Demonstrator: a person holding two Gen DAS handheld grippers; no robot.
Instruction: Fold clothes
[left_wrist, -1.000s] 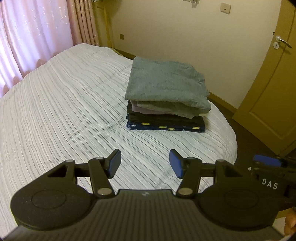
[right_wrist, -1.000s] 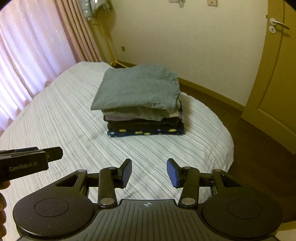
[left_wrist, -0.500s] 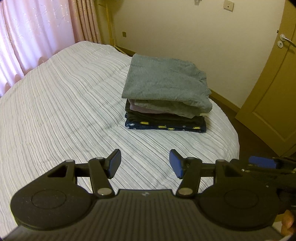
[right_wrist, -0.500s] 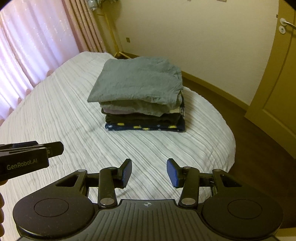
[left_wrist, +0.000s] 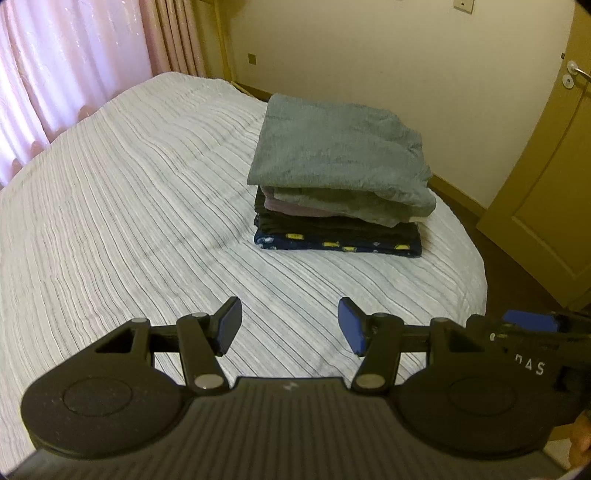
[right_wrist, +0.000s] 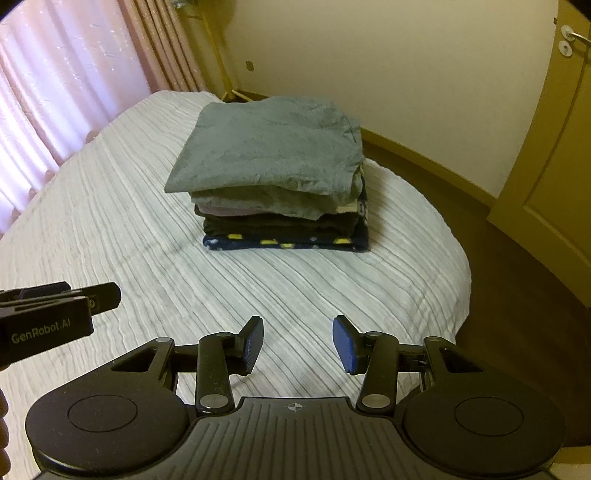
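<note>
My left gripper (left_wrist: 290, 326) has its jaws spread wide with nothing between the blue pads, only striped bedcover showing through the gap. My right gripper (right_wrist: 297, 345) is parted too, somewhat less wide, and also empty. Each tool shows at the edge of the other's view: the right one at about 3 o'clock from the left camera, the left one at about 9 o'clock from the right camera, so they sit side by side, near but apart.

Both hover over the bare near part of the bed (left_wrist: 110, 221), pointing steeply down toward it.

The stack of folded clothes (left_wrist: 340, 192) lies ahead at roughly 12 to 1 o'clock from the left tool, and at about 12 o'clock from the right one (right_wrist: 280, 184), well apart from both, near the far right edge of the bed. A grey garment (left_wrist: 332, 147) tops it; olive, pinkish and dark layers follow, with a navy patterned piece (left_wrist: 336, 243) at the bottom.

I judge all of it soft, light and limp, the grey top fleecy and likely to sag or slide off if tugged from one corner. If I had to move it, I would pinch the folded near edge at two spread points, one tool each. No unfolded garment is in view, so the folding looks largely done.
</note>
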